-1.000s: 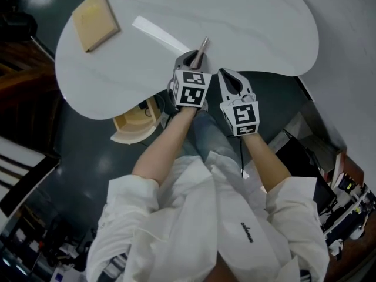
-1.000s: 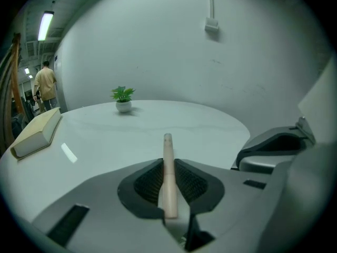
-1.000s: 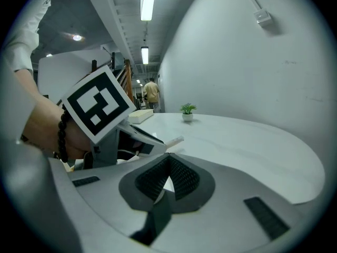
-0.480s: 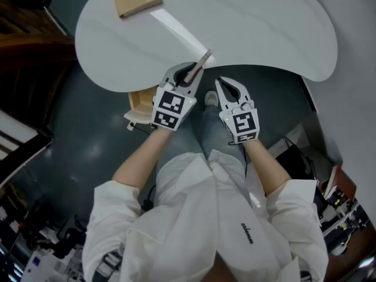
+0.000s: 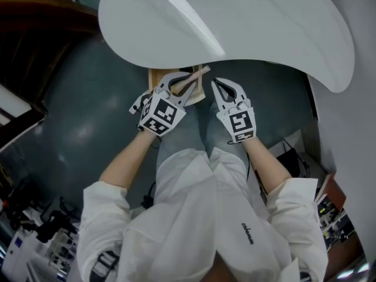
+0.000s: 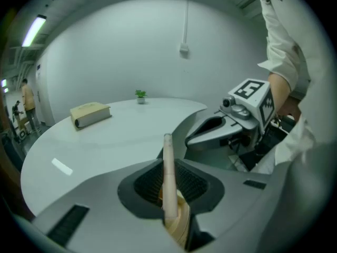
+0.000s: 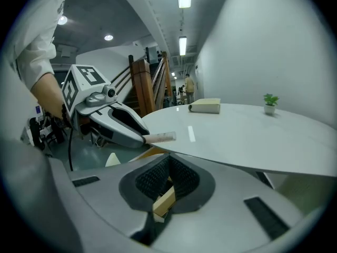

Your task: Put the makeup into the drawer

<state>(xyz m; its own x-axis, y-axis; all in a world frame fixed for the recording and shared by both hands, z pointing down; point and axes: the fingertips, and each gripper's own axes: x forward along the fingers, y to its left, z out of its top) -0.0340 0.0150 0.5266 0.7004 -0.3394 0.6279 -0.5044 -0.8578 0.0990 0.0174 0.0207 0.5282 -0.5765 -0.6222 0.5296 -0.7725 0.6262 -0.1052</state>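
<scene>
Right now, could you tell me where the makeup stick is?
In the head view, the makeup stick is gripped in the left claw, over the wooden drawer at the edge of the table, left of the right claw.

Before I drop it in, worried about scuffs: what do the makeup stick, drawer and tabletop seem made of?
Makeup stick: probably smooth plastic, pale beige with a soft sheen. Drawer: looks like light wood, tan and matte. Tabletop: white and glossy, with a bright reflected streak; laminate or stone, unclear.
</scene>
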